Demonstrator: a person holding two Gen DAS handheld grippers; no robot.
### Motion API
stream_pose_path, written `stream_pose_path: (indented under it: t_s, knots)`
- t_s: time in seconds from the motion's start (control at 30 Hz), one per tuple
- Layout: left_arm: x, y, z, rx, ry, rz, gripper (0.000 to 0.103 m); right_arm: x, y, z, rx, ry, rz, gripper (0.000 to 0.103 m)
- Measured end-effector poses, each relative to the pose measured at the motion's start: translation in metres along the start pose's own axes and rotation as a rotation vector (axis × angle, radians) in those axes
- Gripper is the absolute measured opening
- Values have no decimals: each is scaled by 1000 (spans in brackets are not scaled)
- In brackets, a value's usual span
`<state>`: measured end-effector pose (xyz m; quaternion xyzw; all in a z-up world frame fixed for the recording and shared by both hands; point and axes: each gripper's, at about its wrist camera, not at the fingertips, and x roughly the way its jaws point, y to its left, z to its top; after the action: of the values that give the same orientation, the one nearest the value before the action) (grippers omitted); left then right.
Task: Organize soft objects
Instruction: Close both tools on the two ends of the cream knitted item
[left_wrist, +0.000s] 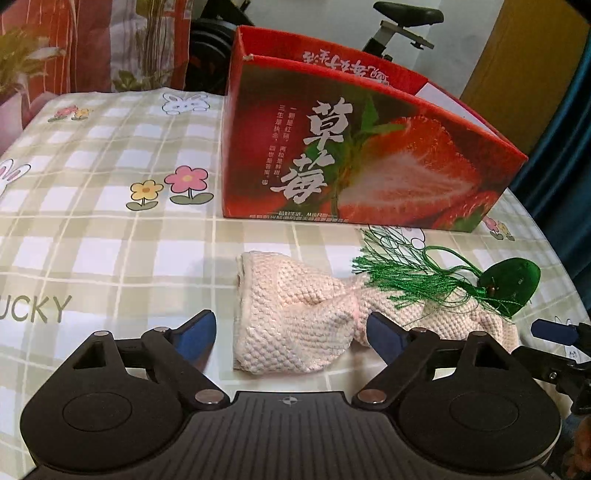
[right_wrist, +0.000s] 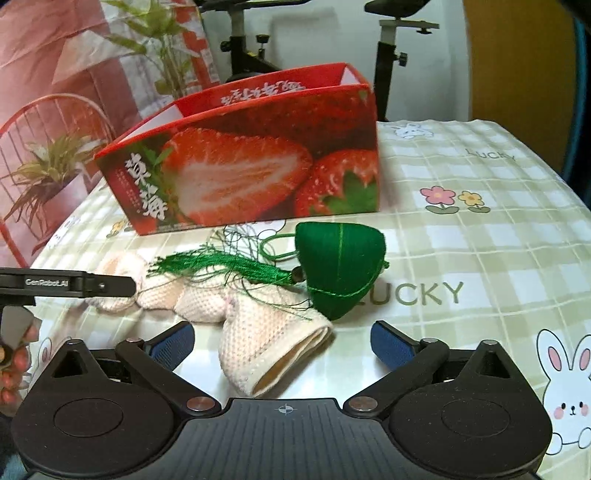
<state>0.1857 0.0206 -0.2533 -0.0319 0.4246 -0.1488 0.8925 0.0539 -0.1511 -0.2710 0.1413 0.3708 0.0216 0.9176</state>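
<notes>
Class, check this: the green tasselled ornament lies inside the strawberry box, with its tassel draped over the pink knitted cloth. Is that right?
Not quite. The green tasselled ornament lies on the tablecloth in front of the strawberry box, not inside it, as the right wrist view shows. Its tassel does drape over the pink knitted cloth.

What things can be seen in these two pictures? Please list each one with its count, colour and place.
Cardboard strawberry box: one, red with strawberry print, open top, standing at the back of the table.
Knitted cloth piece: one, pale pink-cream, bunched in the middle, lying in front of the box.
Stuffed pyramid-shaped charm with tassel: one, green, lying partly on the knitted piece, its tassel spread across it.
Checked tablecloth: one, green and white with rabbits, flowers and the word LUCKY, covering the table.
Exercise bike: one, black, behind the table.
Printed fabric with plants: one, red and pink, at the back left.
Left gripper: one, black with blue pads, open, around the cloth's left end.
Right gripper: one, black with blue pads, open, around the cloth's right end.
</notes>
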Motion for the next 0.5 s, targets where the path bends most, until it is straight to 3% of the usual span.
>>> stream_pose_path:
  t_s: [0.03, 0.1, 0.17, 0.2, 0.27, 0.5]
  knots:
    - [0, -2, -1, 14, -2, 0, 88, 1, 1, 0, -5, 3, 6, 96]
    - [0, -7, -3, 50, -6, 13, 73, 1, 1, -1, -3, 3, 14, 93]
    - [-1, -9, -4, 61, -9, 9, 49, 2, -1, -1, 1, 5, 18, 87]
    - [-2, -8, -4, 51, -11, -1, 47, 2, -1, -2, 4, 7, 20, 83]
    - [-5, -5, -6, 35, -16, -14, 33, 3, -2, -3, 8, 9, 23, 81]
    - [-24, 3, -19, 30, 1, -34, 30, 5, -1, -4, 3, 12, 33, 69]
